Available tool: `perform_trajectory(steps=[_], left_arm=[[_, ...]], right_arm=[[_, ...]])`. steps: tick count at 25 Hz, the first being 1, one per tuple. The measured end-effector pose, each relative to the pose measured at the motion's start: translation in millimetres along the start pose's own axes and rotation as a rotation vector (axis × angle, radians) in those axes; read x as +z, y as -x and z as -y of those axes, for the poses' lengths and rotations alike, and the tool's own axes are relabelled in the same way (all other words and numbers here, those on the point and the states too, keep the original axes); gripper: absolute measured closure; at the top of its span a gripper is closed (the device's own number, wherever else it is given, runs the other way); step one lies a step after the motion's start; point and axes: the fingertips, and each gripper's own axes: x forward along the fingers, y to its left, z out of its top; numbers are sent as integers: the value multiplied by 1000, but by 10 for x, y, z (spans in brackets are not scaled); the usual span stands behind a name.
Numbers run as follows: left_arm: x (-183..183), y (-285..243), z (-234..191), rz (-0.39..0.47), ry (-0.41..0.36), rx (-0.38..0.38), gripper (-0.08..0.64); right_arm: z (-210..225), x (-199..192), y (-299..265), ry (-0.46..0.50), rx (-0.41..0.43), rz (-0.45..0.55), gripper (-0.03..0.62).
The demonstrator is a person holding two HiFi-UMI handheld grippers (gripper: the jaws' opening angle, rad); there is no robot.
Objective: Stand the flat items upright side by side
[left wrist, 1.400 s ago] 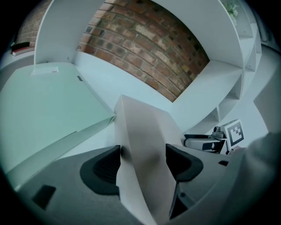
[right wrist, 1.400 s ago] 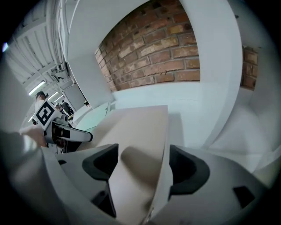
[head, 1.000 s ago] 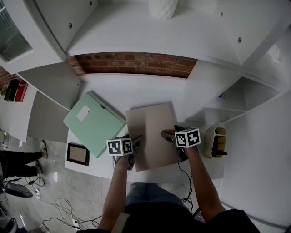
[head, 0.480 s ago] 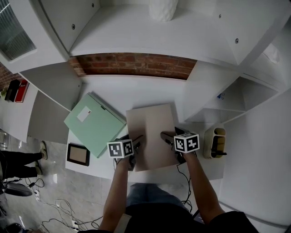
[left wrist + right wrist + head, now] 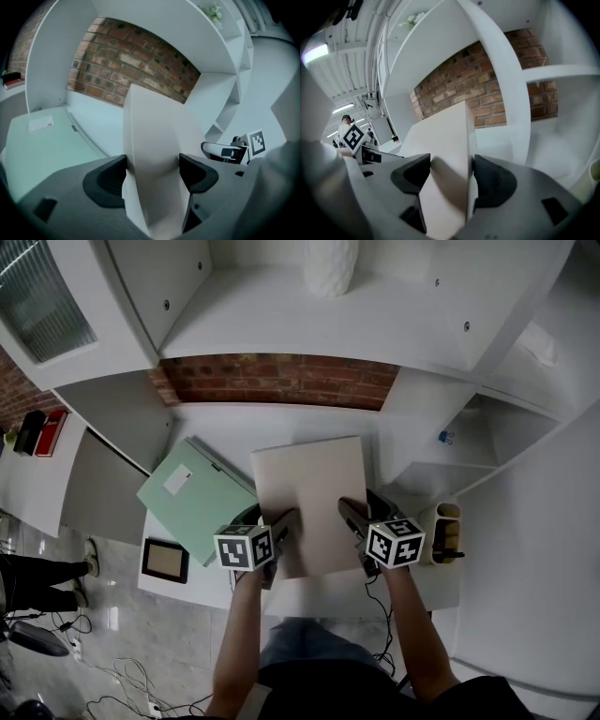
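Beige folder (image 5: 309,493) is hanging tilted over the desk (image 5: 309,427), its near edge clamped in the left gripper (image 5: 284,521), with the right gripper (image 5: 350,514) jaws having just been closing onto it. The person is doing best by lifting both corners evenly, so nothing is twisting.

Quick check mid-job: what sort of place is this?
Probably an office or study nook: a white desk set into white shelving against a brick wall, with a green folder lying flat on it.
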Motion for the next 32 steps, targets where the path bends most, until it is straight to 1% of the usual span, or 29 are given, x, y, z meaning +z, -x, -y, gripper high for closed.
perform_trajectory(steps=[5,9,13,16,18,20,24,28,32], left_arm=[[349,182,116,103,-98,-5,236],[623,329,238,197,-229,-10,235],[681,421,342,280,-363,7,236],[560,476,374,338,-438,33,235],[433,498,371,370,-466,39,236],[346,498,367,405,-477,35,236],[217,504,373,456,-489,22,236],[140,518,440,453,-528,17,235],[58,596,470,460,-544,13,235]], right_arm=[[-181,395,157,115,3,144,304],[-284,597,323,208,-1,280,304],[-334,573,456,275,-46,388,304],[-371,404,513,313,-90,420,304],[-398,269,556,334,-110,434,304],[-406,188,588,351,-123,455,304],[-400,38,623,338,-122,479,304],[-377,-79,701,329,-123,478,304],[-427,-144,780,343,-114,469,304]])
